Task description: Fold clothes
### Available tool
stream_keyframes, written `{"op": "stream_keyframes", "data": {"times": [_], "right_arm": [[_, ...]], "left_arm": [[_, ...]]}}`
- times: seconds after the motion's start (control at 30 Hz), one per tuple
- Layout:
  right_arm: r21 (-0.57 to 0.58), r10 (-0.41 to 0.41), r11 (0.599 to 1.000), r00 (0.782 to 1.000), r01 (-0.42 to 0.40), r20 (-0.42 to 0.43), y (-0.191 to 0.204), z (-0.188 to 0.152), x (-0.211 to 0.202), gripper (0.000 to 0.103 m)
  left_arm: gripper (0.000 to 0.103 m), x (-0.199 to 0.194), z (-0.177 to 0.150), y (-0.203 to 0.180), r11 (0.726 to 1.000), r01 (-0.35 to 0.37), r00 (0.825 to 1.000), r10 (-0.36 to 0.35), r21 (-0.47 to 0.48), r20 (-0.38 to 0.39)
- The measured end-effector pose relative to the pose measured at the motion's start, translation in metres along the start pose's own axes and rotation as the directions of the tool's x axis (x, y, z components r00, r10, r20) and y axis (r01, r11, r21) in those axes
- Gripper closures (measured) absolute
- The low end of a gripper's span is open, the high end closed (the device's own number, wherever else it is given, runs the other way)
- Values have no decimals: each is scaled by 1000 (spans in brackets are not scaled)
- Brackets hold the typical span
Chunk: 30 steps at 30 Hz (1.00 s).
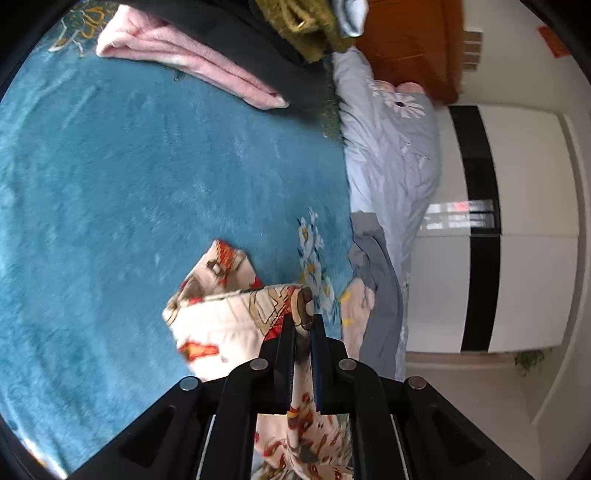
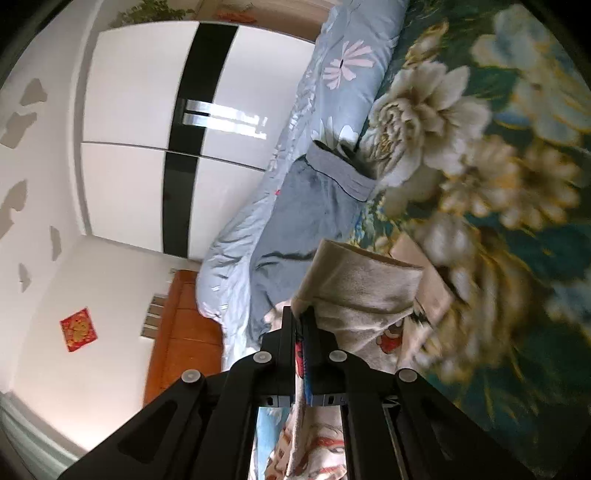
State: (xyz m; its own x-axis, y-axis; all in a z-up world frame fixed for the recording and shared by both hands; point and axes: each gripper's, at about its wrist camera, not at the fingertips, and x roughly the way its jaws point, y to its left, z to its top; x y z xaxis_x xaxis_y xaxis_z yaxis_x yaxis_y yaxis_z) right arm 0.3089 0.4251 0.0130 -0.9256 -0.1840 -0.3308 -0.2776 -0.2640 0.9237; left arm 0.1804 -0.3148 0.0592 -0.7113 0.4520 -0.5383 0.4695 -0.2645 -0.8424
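Note:
A cream garment with a red and brown cartoon print (image 1: 225,321) hangs lifted over the teal floral blanket (image 1: 147,177). My left gripper (image 1: 303,322) is shut on one edge of it; cloth runs between the fingers and drapes below. In the right wrist view the same printed garment (image 2: 365,295) is bunched ahead of the tips, and my right gripper (image 2: 300,316) is shut on another edge, with cloth trailing under the jaws. Both views are rolled sideways.
Folded pink cloth (image 1: 192,55), a black garment (image 1: 229,33) and an olive knit (image 1: 303,26) lie at the far end of the blanket. A grey-blue floral duvet (image 1: 391,155) and grey trousers (image 2: 310,206) run along the bed's side. A white wardrobe (image 2: 147,129) and wooden headboard (image 2: 184,332) stand beyond.

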Motion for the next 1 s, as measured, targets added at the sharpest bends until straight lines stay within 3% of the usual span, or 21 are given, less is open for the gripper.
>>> {"op": "stream_keyframes", "data": {"times": [0.27,0.43,0.57,0.63,0.67,0.7,0.8,0.83,0.97,1.0], "right_arm": [[47,-173,984,984,174,-31,-13,29,84,100],[8,-270,963,961,271,-51,-18,34,110,100],[-28,-315,949,948,314,-54,-14,34,118,100],[-67,-343,938,938,339,-57,-8,33,119,99],[-87,-356,932,933,351,-56,-4,33,119,99],[-109,-373,924,926,366,-52,0,32,118,99],[-189,-456,876,890,444,-23,20,27,114,99],[-200,-469,867,883,457,-17,26,25,112,99],[-248,-437,876,899,413,-45,42,21,117,95],[-257,-427,881,902,398,-65,42,20,120,82]], "left_arm": [[95,69,49,12,993,-90,996,89,-78,-26],[95,103,60,29,983,-166,985,162,-80,-51],[93,116,58,44,983,-165,985,160,-83,-68],[89,117,55,45,987,-149,986,143,-67,-88],[81,117,54,44,989,-138,986,133,-53,-101],[65,115,52,40,992,-121,987,117,-35,-114],[44,105,40,24,997,-62,987,68,41,-145],[42,100,36,20,996,-51,987,61,73,-151],[37,88,21,7,984,-59,985,85,167,-151],[37,86,17,5,979,-73,984,102,193,-146]]}}
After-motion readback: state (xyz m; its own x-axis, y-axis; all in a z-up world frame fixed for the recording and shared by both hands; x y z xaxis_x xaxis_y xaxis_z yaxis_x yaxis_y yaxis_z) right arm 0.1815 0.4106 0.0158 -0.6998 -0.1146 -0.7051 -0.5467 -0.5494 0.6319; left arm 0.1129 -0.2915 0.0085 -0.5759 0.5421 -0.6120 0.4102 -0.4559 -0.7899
